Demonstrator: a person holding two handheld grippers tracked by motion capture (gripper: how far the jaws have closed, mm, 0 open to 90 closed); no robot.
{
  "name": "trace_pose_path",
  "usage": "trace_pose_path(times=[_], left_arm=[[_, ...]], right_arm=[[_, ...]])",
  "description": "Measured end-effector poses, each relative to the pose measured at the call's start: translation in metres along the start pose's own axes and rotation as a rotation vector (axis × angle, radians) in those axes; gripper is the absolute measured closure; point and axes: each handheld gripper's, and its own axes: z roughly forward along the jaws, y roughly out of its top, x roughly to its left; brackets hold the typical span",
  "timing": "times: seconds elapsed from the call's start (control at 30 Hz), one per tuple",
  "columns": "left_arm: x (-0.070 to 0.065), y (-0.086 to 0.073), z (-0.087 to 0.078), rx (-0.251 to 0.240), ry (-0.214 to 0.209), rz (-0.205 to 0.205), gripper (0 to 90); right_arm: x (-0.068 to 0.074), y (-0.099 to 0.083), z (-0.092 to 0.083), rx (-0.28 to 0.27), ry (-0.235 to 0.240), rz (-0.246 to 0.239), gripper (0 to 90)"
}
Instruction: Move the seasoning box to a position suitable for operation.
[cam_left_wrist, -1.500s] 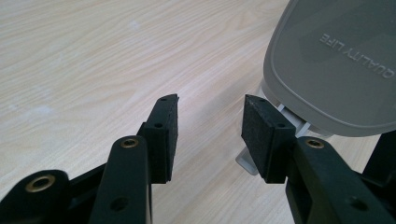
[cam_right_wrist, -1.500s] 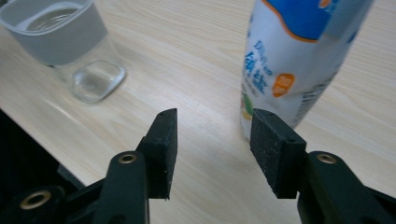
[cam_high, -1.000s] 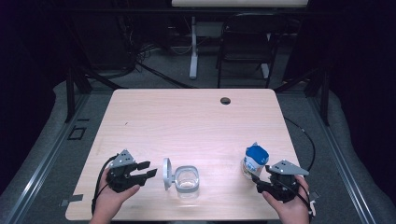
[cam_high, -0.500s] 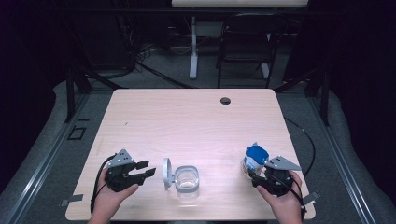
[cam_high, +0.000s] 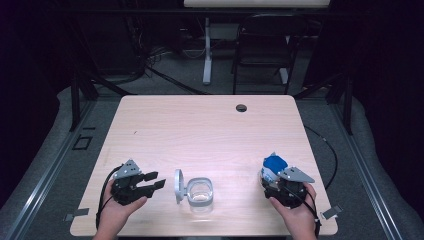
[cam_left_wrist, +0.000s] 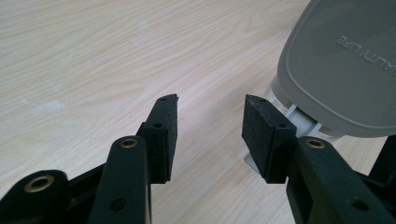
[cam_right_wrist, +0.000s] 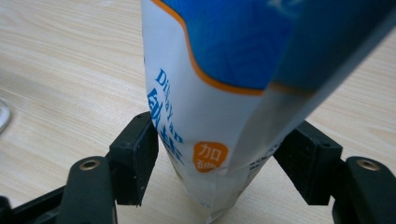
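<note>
Right gripper (cam_right_wrist: 217, 163) jaws just eased apart around upright blue-and-white bag (cam_right_wrist: 219, 93), near right; left gripper (cam_high: 150, 182) open, idle.

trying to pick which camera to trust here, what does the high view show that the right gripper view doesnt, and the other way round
High view alone: the whole table, the clear container with its grey lid hinged open, and the left gripper with open jaws beside that lid. Right gripper view alone: the blue print and orange badge on the pouch, and its pads, which have just been opening; the left one looks barely clear of it. Both share the blue and white pouch, the right gripper around it, and the wooden tabletop.
</note>
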Motion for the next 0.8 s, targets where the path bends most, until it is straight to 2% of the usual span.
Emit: trace_pose_path(times=[0.3, 0.5, 0.53, 0.8], left_arm=[[0.001, 0.0, 0.001, 0.0, -0.002, 0.003, 56.2], [0.002, -0.001, 0.001, 0.0, 0.0, 0.0, 56.2], [0.002, -0.001, 0.001, -0.001, 0.0, -0.001, 56.2], [0.003, -0.001, 0.001, -0.003, -0.002, -0.006, 56.2]], right_arm=[[-0.001, -0.01, 0.007, -0.003, -0.001, 0.022, 32.9], [0.0, -0.018, 0.013, 0.03, -0.025, -0.008, 33.1], [0.001, -0.021, 0.017, 0.011, -0.023, -0.005, 33.1], [0.003, -0.024, 0.024, -0.007, -0.032, -0.003, 33.3]])
